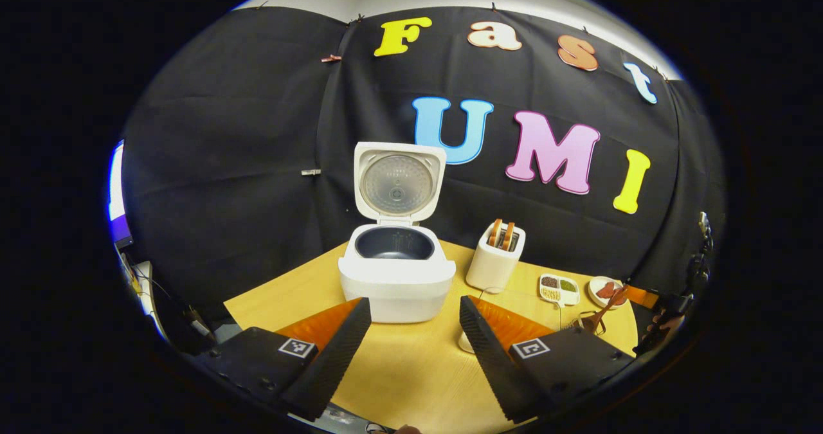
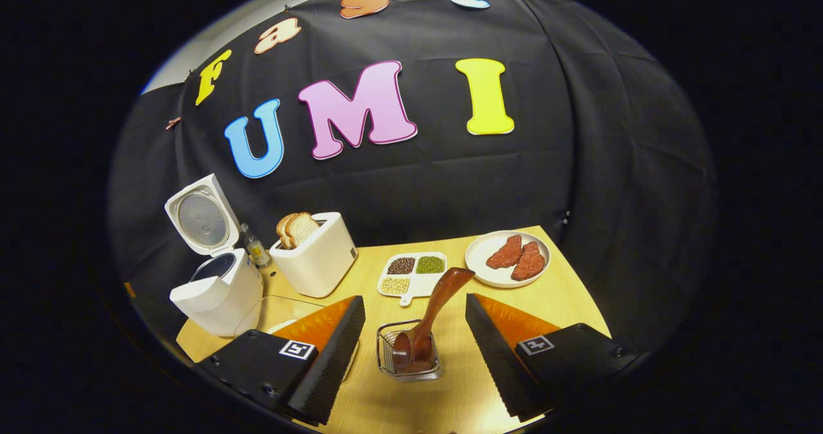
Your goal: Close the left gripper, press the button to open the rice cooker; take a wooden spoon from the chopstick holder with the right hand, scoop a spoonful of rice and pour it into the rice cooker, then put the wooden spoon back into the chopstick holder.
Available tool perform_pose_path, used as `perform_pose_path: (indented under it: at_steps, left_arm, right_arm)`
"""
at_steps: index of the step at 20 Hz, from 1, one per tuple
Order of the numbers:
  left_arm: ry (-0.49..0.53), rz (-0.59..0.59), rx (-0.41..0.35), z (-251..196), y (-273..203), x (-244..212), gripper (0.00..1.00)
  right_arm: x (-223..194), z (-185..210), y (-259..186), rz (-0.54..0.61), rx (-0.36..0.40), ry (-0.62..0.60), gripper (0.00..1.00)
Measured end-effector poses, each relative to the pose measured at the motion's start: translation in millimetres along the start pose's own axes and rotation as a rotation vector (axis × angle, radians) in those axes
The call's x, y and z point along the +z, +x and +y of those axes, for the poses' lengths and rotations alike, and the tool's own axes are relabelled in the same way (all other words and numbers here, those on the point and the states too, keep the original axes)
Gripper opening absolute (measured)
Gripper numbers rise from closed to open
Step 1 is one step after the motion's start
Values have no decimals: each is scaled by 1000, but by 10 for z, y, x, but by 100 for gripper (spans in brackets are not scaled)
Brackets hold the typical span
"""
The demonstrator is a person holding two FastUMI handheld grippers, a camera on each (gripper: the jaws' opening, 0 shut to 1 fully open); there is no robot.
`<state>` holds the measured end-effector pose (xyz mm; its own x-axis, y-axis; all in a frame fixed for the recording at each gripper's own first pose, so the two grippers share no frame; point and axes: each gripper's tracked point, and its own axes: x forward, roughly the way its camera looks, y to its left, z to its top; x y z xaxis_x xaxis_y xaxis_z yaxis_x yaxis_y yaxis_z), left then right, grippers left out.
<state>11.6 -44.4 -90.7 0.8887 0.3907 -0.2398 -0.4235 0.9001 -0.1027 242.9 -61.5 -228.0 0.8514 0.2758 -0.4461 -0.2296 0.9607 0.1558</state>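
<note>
In the right gripper view, the right tool (image 2: 411, 350) stands with its fingers spread wide and nothing between them, poised just short of the wire chopstick holder (image 2: 408, 357). The wooden spoon (image 2: 432, 318) rests in that holder bowl-down, its handle leaning up and away to the right. With the cooker lid already up, the step in hand looks to be taking the spoon. It would go best to come forward and slightly up so the fingers straddle the handle above the holder's rim, close squarely on it, then lift along its lean so the light wire holder is not dragged.

Just beyond sits the divided grain dish (image 2: 411, 273), the likely scooping spot.

In the left gripper view, the left tool (image 1: 411, 331) also gapes empty above the surface (image 1: 411, 370), facing the open rice cooker (image 1: 395, 273) ahead; it is best kept clear.
</note>
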Motion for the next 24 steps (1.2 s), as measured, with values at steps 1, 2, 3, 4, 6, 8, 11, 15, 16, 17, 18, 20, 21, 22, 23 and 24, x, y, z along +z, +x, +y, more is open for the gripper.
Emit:
perform_pose_path:
  at_steps: [1, 2, 3, 4, 6, 8, 11, 15, 16, 17, 18, 20, 21, 22, 23, 24]
  left_arm:
    - [-1, 12, 3, -36, -27, -64, 96]
    - [-4, 23, 5, -73, -53, -119, 96]
    - [-8, 37, 7, -114, -78, -179, 96]
    - [-10, 48, 7, -146, -103, -218, 96]
    - [-3, 67, 4, -188, -126, -296, 96]
    - [19, 79, 2, -194, -128, -355, 96]
    - [41, 98, 5, -179, -101, -423, 96]
    - [39, 116, -10, -199, -82, -514, 96]
    - [45, 125, -14, -197, -75, -566, 96]
    - [50, 128, -17, -192, -72, -591, 96]
    - [49, 130, -23, -186, -79, -603, 96]
    - [40, 133, -38, -201, -55, -631, 96]
    - [33, 132, -46, -192, -47, -627, 96]
    - [23, 130, -53, -177, -41, -641, 96]
    - [12, 129, -63, -160, -35, -638, 96]
    - [0, 131, -72, -145, -33, -648, 96]
  right_arm:
    - [-64, -23, 99, 16, 4, 1, 98]
    - [-116, -41, 194, 30, 7, 5, 99]
    - [-164, -60, 300, 45, 9, 15, 99]
    - [-218, -64, 404, 59, 15, 31, 99]
    - [-357, -61, 637, 89, 30, 64, 99]
    - [-488, -54, 830, 113, 40, 67, 99]
    - [-580, -76, 993, 129, 37, 70, 96]
    - [-565, -71, 1130, 114, 17, 96, 67]
    - [-583, -114, 1117, 119, -4, 87, 60]
    - [-556, -147, 1129, 115, -23, 76, 61]
    - [-535, -186, 1132, 110, -49, 72, 35]
    - [-517, -182, 1109, 119, -68, 93, 26]
    - [-518, -131, 1059, 131, -78, 99, 21]
    - [-497, -107, 1031, 128, -79, 94, 19]
    - [-425, -63, 976, 107, -79, 75, 17]
    - [-303, -2, 921, 80, -70, 57, 15]
